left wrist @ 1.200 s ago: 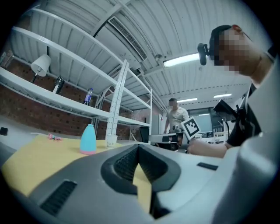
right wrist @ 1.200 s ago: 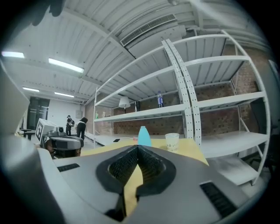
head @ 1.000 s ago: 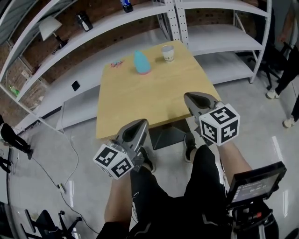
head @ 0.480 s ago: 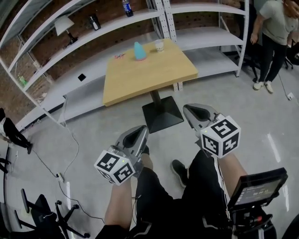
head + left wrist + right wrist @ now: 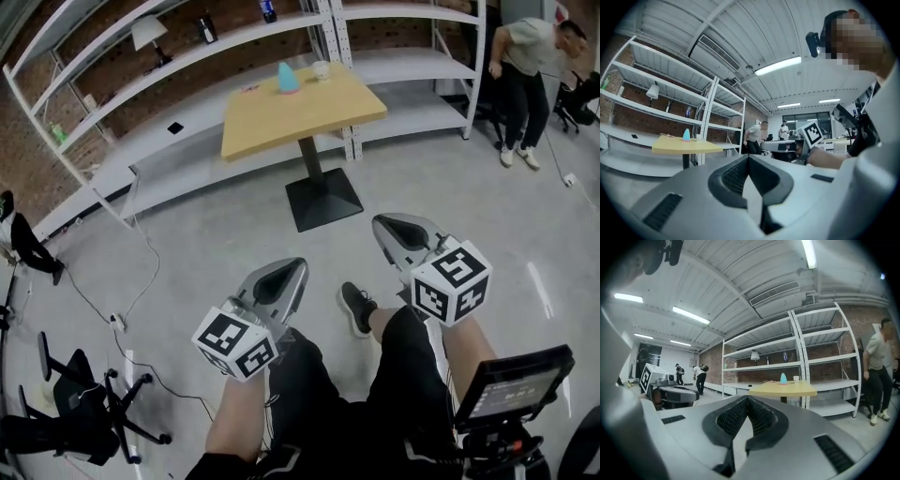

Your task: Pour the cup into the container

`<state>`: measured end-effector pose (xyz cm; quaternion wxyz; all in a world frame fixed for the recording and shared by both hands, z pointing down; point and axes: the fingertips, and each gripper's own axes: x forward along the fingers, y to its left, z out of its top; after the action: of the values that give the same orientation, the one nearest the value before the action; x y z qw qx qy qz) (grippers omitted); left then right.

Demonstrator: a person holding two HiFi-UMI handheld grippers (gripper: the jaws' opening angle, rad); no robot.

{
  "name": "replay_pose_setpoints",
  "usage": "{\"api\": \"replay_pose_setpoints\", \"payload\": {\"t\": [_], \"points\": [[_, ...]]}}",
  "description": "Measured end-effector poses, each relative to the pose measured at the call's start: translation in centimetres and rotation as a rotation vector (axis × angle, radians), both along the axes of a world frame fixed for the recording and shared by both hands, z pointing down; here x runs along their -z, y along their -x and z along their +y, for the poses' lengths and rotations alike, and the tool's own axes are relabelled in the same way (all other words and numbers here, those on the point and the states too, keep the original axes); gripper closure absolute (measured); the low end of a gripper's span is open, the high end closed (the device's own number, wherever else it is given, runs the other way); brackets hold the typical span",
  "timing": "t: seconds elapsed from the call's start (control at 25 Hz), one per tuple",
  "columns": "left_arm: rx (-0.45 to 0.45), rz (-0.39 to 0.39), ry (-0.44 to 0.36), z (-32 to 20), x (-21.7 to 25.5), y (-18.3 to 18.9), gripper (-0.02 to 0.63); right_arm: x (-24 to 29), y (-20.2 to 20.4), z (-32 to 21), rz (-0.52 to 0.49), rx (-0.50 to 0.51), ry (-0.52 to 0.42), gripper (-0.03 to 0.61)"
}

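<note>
The cup (image 5: 321, 68) stands near the far edge of a yellow pedestal table (image 5: 309, 112), close beside a light-blue cone-shaped container (image 5: 288, 78) and well apart from both tools. The left gripper (image 5: 284, 278) and right gripper (image 5: 398, 231) point level over the grey floor (image 5: 187, 234) ahead of the holder's knees, each with jaws clenched together on nothing. White shelving (image 5: 187, 56) lines the brick wall behind the table, and a bystander (image 5: 525, 66) bends at right.
</note>
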<state>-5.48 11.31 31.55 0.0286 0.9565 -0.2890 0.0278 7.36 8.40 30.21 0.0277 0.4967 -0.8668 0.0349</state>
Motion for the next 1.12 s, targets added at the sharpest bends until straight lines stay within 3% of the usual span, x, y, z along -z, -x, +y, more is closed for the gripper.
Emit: {"api": "replay_pose_setpoints", "payload": {"t": [0.32,0.52,0.96,1.12], "points": [[0.012,0.047,0.065,14.3,-1.5,3.3,0.621,-1.5,3.4,14.6,0.025,0.010,0.059,0.577],[-0.005,0.027,0.072,24.1,-2.8,4.3,0.621,-2.1,4.6,23.7,0.007,0.002,0.073,0.577],[0.075,0.062,0.053,41.5,-2.0,9.6,0.621,-0.8,7.9,41.6,-0.050,0.002,0.030,0.577],[0.088,0.053,0.059,46.2,-1.3,9.9,0.621,0.6,7.7,46.2,-0.055,-0.005,0.016,0.577]]}}
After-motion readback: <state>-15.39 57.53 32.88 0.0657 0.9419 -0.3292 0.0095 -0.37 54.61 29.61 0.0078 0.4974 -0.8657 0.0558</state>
